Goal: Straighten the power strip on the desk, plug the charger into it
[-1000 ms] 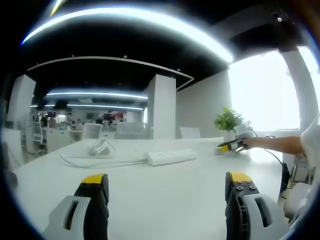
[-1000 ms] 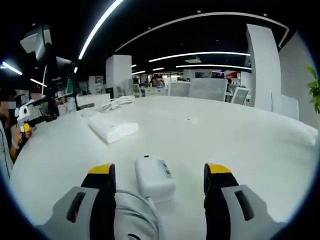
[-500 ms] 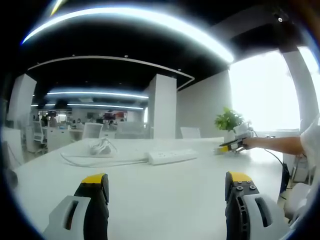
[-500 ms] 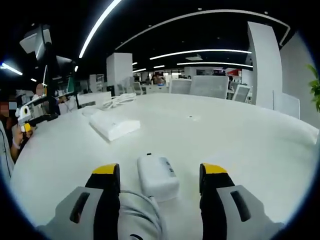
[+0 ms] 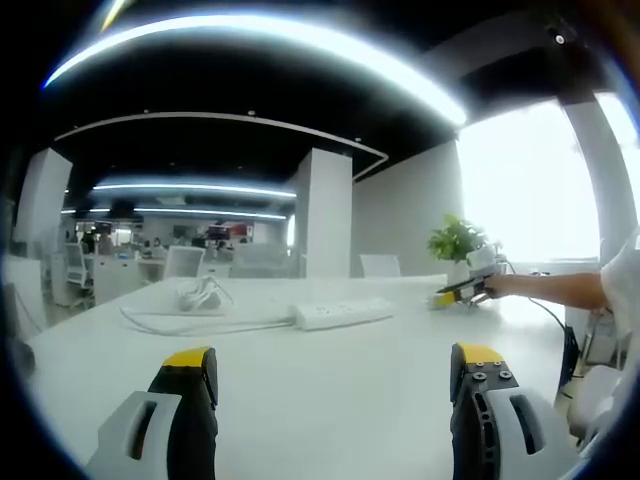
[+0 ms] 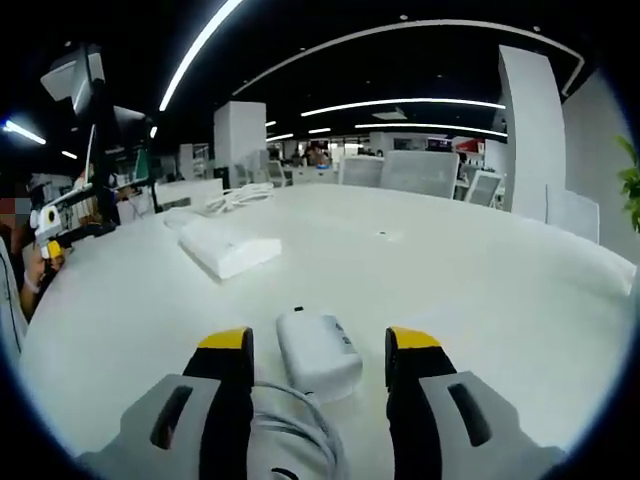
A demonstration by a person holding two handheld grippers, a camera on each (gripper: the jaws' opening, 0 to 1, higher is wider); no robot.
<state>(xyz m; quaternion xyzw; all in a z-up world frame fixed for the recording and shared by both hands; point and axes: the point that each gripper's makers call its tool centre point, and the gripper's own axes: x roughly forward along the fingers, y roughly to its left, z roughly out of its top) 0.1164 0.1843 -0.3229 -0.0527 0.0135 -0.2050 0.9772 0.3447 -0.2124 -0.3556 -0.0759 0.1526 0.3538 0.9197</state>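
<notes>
On a white desk [image 5: 330, 380] in the left gripper view, the left gripper [image 5: 330, 380] hovers with jaws wide apart, the power strip [image 5: 343, 313] well ahead. In the right gripper view, the right gripper [image 6: 318, 350] brackets the charger [image 6: 318, 352], jaws not visibly clamped; the strip lies beyond.

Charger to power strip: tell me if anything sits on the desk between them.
Nothing visible does. In the right gripper view the charger lies between the right gripper's open jaws, and only bare white desk runs from it to the power strip. The strip's coiled cable lies beyond it.
</notes>
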